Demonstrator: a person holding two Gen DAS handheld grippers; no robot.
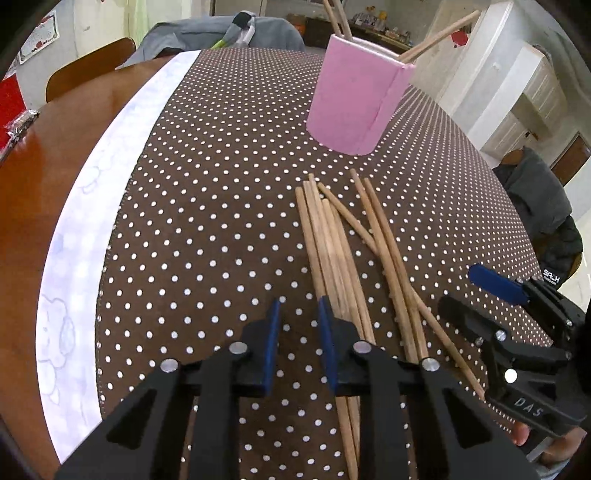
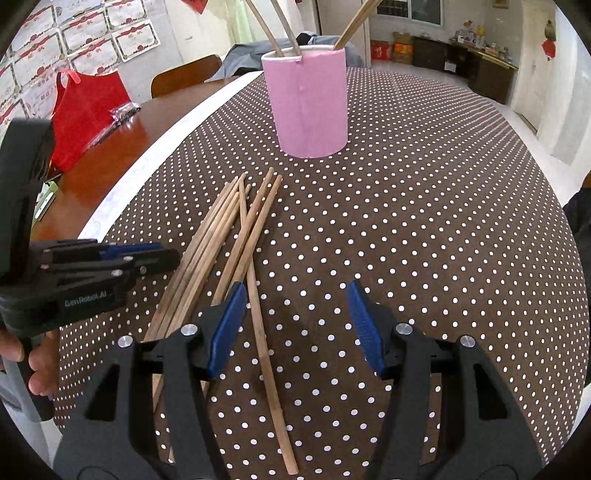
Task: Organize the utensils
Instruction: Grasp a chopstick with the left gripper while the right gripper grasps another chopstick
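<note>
Left wrist view gives you the readable writing: raised letters "DAS" on the black body of your right tongs [image 1: 476, 291] at the lower right of the frame, and a white "SALH" label on the dark garment [image 1: 543, 218] at the right edge. In the right wrist view, the black body of your left tongs [image 2: 155, 254] at the left edge reads "GenRobot.AI", and rows of framed certificates [image 2: 74, 33] fill the upper left, their text too small to read.

The desk [image 1: 55, 206] is glossy brown wood, covered by a brown cloth with white dots [image 1: 221, 184] edged in a pale band. The wooden chopsticks [image 1: 340, 251] are thin, round and tan, lying loose and crossed on the cloth in the middle of the frame. Above them, the pink cup [image 1: 354, 99] is a matte cylinder with a seam down its side, standing upright, with a few sticks leaning out of it.

Your left tongs [image 1: 299, 314] sit narrowly apart, holding nothing, their blue pads just left of the chopstick pile. Your right tongs [image 2: 295, 306] are wide apart and hold nothing, one chopstick lying on the cloth between the pads.
</note>
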